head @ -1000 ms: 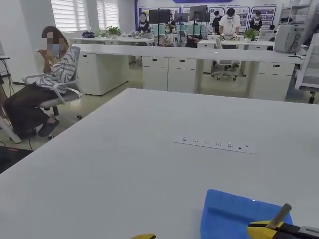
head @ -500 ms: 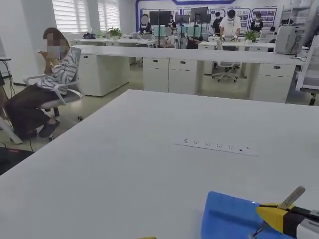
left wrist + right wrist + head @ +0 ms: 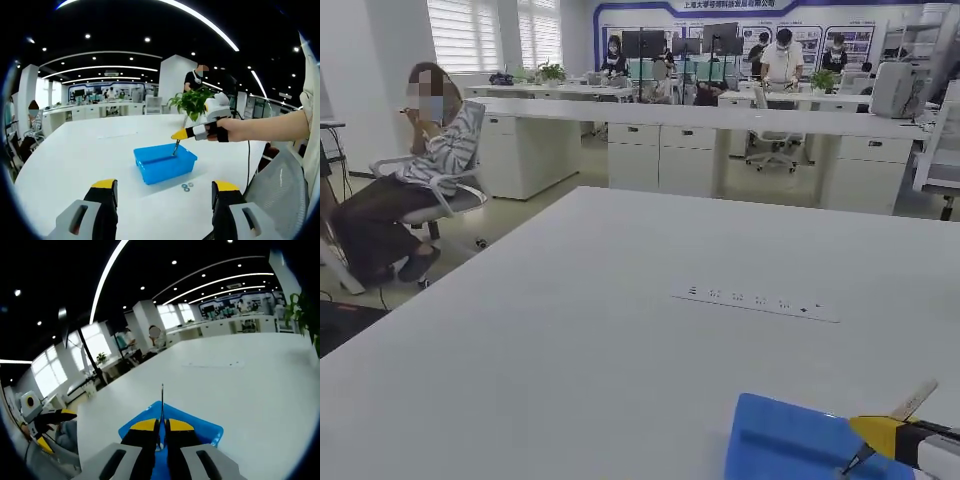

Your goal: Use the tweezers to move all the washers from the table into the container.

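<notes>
Right gripper (image 3: 161, 424) is squeezed tight on the tweezers (image 3: 161, 400), tips down in the blue container (image 3: 165, 172). Can't tell if they're holding anything. Left gripper (image 3: 165, 185) jaws are wide apart. Washers (image 3: 187, 187) sit on the table (image 3: 570, 330) at the container's 5 o'clock, too tiny to count. In the head view the container is cut off at the bottom edge.

Head view: container (image 3: 790, 440) cut by the bottom edge, near side out of frame. Right tool (image 3: 876, 436) clipped at the right and bottom edges. Left gripper view: washers (image 3: 187, 186) on the bench (image 3: 75, 160) too small to count, probably three. Tweezers (image 3: 176, 148) tip sits low in the container; can't tell if it carries a washer. Right gripper view: container mostly hidden behind the tool's jaws, tweezers' lower part buried between them.
</notes>
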`<action>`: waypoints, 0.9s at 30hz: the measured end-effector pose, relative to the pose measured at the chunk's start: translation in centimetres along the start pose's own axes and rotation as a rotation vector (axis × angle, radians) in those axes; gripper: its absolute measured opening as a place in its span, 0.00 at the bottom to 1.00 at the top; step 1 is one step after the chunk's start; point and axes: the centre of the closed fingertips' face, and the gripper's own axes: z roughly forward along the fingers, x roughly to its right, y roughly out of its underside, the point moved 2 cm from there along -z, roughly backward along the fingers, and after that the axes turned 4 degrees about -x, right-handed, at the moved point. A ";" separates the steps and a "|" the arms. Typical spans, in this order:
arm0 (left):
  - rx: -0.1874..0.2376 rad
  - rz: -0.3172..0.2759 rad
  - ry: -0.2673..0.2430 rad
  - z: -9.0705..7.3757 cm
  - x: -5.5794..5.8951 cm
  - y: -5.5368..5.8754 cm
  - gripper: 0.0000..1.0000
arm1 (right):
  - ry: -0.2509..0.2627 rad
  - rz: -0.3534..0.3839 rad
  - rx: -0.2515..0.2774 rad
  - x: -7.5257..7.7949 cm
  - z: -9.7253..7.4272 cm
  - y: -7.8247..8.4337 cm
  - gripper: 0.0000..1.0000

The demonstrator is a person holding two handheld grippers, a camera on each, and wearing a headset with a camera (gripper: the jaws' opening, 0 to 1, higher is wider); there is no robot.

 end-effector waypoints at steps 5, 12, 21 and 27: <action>-0.001 -0.004 -0.004 0.0 -0.1 0.0 0.78 | 0.017 0.005 -0.031 0.8 0.6 0.7 0.03; -0.003 -0.003 -0.003 0.1 -0.1 0.1 0.78 | 0.033 -0.004 -0.065 1.7 1.5 1.2 0.03; -0.010 -0.003 0.000 0.1 -0.1 0.2 0.77 | 0.051 -0.045 -0.124 2.3 2.0 2.2 0.03; -0.015 0.000 0.002 0.1 0.0 0.2 0.77 | 0.055 -0.055 -0.141 2.4 2.3 2.5 0.03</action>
